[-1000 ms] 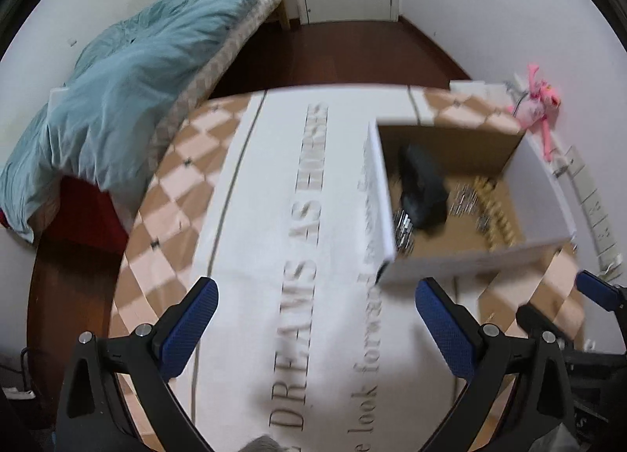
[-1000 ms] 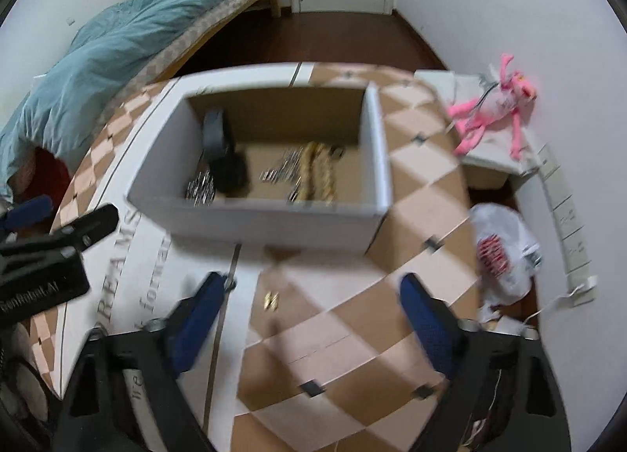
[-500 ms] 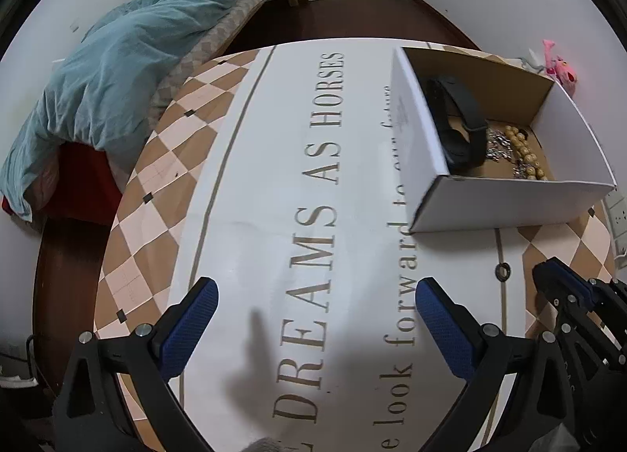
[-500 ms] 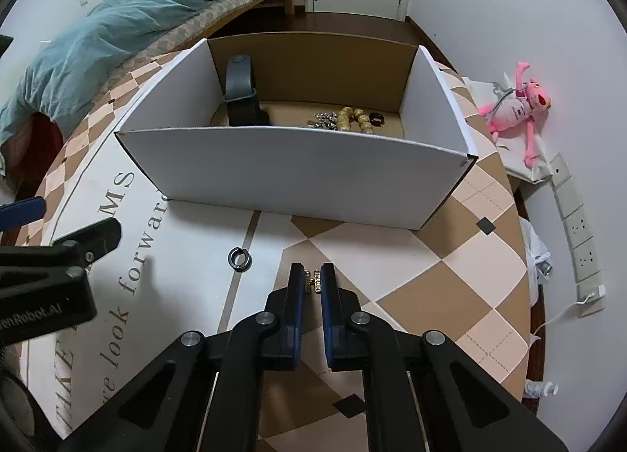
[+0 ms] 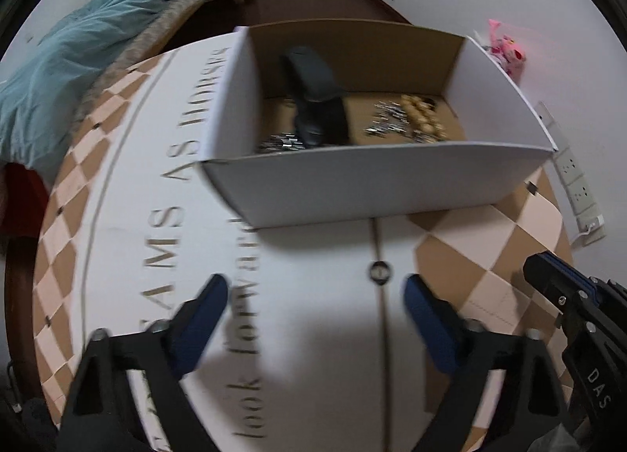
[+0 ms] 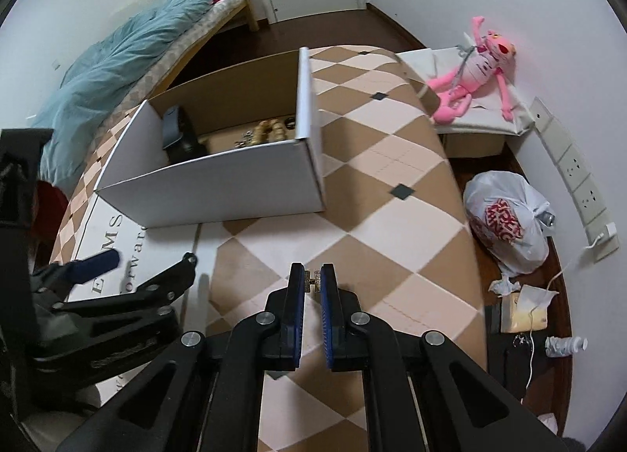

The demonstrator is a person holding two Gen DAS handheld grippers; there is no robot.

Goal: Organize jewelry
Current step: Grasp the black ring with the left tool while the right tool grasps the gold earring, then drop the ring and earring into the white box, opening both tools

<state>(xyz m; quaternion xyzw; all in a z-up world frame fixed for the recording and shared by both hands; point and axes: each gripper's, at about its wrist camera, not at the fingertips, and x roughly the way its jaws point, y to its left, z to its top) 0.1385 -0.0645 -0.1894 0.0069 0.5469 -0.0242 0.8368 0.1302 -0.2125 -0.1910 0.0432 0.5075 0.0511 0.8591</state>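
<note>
Gold earring gripped, box ahead-left
A gold earring (image 6: 312, 282) is clamped in the right gripper (image 6: 312, 287); the box (image 6: 219, 189) lies ahead-left on the counter (image 6: 392, 197). The ring (image 5: 378, 271) sits nearer the released left gripper (image 5: 315, 295)

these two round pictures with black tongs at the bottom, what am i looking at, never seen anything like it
There is no robot here. A person holds a two-finger tool in each hand, and a fisheye camera on each looks along its fingers, which bends the room into a circle.

One picture is from the left tool: its blue-padded fingers are spread wide and empty above a patterned tablecloth, with a small dark ring lying ahead of them.

The other is from the right tool, closed on a small gold piece.

Both show an open white box holding a black band, tan beads and silvery jewelry. Bed, pink toy and bag are background.
</note>
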